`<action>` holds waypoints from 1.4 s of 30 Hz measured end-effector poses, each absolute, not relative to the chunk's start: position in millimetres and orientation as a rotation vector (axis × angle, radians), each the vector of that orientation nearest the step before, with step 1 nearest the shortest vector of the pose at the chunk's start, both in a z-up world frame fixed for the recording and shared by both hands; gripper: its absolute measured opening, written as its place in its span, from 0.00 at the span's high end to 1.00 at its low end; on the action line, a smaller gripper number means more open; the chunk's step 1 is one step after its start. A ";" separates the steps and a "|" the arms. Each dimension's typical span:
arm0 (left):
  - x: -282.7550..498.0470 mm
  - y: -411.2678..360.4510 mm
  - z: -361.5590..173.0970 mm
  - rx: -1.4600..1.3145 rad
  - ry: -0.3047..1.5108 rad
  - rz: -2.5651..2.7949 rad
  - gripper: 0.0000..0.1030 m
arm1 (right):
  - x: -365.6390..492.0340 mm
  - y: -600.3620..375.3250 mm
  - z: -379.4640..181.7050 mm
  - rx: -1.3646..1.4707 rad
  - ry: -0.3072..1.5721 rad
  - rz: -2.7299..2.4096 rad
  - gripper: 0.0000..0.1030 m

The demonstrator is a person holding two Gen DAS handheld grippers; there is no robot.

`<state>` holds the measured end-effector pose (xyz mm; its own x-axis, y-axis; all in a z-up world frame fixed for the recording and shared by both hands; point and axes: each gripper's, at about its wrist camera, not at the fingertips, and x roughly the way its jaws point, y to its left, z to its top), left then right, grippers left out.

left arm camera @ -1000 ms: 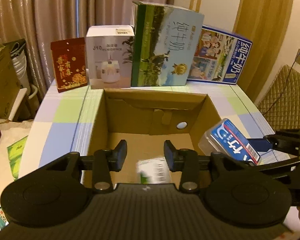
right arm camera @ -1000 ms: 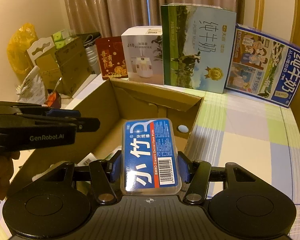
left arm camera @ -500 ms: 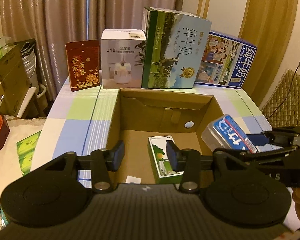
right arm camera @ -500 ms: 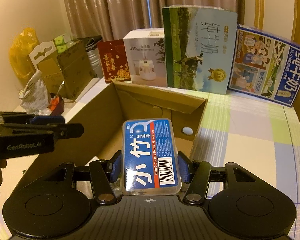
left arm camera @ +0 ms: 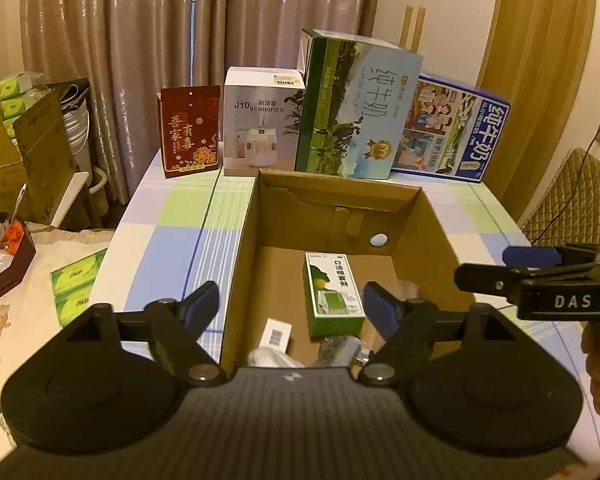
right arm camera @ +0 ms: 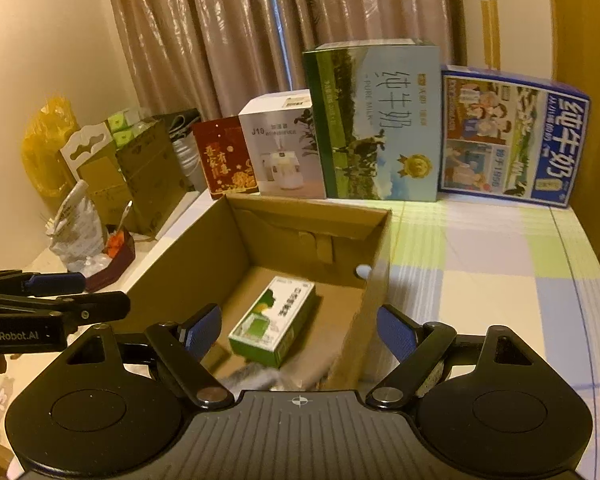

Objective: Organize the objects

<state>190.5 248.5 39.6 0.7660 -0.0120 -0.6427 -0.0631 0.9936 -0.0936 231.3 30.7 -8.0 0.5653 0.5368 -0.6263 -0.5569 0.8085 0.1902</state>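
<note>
right gripper [right arm camera: 299,330], a moment ago clamping the floss case, now gapes empty above the cardboard box [right arm camera: 312,216]; left gripper [left arm camera: 292,308] likewise wide, empty: case delivered.

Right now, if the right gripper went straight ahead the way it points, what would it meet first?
Probably the green and white box lying in the cardboard box. The open right gripper points down into the carton, with that box just ahead between its fingers. Depth is uncertain, and something blurred lies nearer the camera.
</note>
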 end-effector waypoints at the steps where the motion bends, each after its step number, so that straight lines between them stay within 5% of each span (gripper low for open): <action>1: 182.7 247.4 42.0 -0.118 0.695 0.027 0.20 | 224.6 25.9 -6.3 -0.023 0.731 0.643 0.20; 10: 114.3 234.7 64.9 -0.126 0.658 0.049 0.01 | 152.8 -5.4 9.2 0.047 0.760 0.627 0.07; 42: -39.2 186.1 79.6 -0.148 0.741 0.083 0.01 | -2.2 -62.3 30.3 -0.019 0.808 0.515 0.02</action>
